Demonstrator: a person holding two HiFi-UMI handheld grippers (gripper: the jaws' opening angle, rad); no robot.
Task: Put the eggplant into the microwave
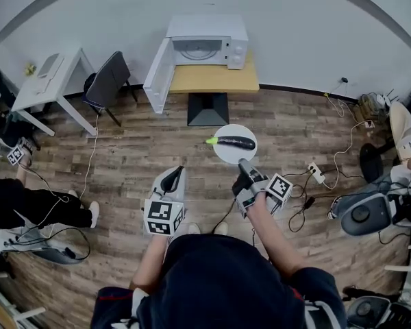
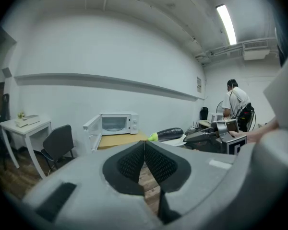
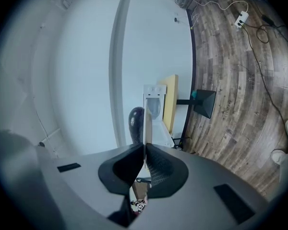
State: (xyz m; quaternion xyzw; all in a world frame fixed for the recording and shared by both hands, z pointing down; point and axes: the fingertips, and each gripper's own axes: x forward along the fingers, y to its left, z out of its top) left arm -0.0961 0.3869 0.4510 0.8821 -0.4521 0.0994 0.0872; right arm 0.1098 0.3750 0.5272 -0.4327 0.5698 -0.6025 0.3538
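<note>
– So, where's the dark purple eggplant (image 1: 236, 142)?
– It's lying on the round white plate (image 1: 229, 156). The right tool (image 1: 244, 164) pinches the plate's rim. It's well short of the white microwave (image 1: 209, 43), which sits door-open on the yellow wooden tabletop (image 1: 212, 79).
– And the left tool (image 1: 176, 173)?
– Clenched on nothing, its 2 jaws touching.
– Tips?
– Keep the plate level, since the eggplant could roll. Go slow, approach the cavity straight on, and stay clear of the door.

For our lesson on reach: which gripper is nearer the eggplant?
Right. The right gripper clamps the rim of the plate carrying the eggplant, right beside it; the left gripper sits shut and empty, farther off to its lower left.
</note>
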